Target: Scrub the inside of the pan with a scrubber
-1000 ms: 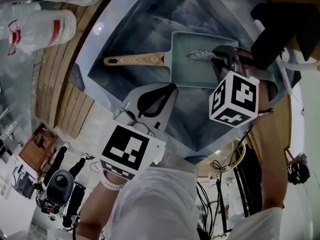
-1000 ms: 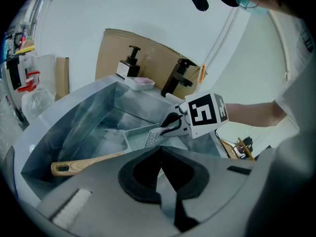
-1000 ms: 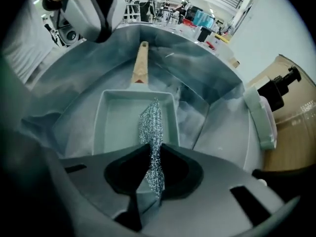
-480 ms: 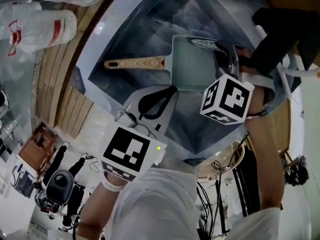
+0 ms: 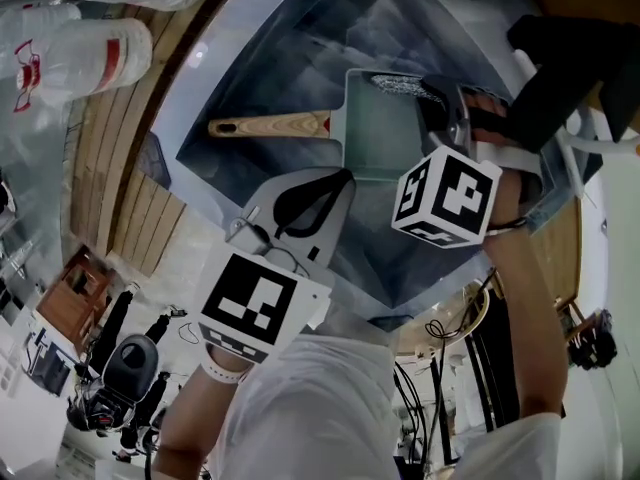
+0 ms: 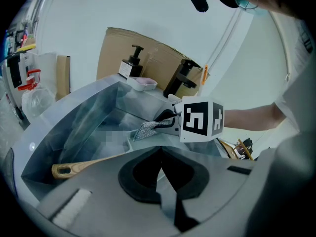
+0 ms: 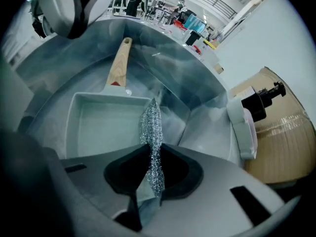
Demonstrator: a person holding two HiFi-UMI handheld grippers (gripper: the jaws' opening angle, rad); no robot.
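Observation:
A square pale-green pan with a wooden handle lies in the steel sink. My right gripper is shut on a silvery mesh scrubber, which sits over the pan's far rim. In the right gripper view the scrubber sticks out from the gripper above the pan, near its right wall. My left gripper is shut and empty, hovering over the sink's near side, apart from the pan. In the left gripper view, that gripper faces the handle and the scrubber.
Behind the sink stand a pump bottle, a black faucet, a pink soap dish and a cardboard sheet. Large plastic bottles lie on the wooden counter left of the sink.
My right gripper has carried the scrubber from the pan's middle towards its far rim. The left gripper and the pan have stayed put.

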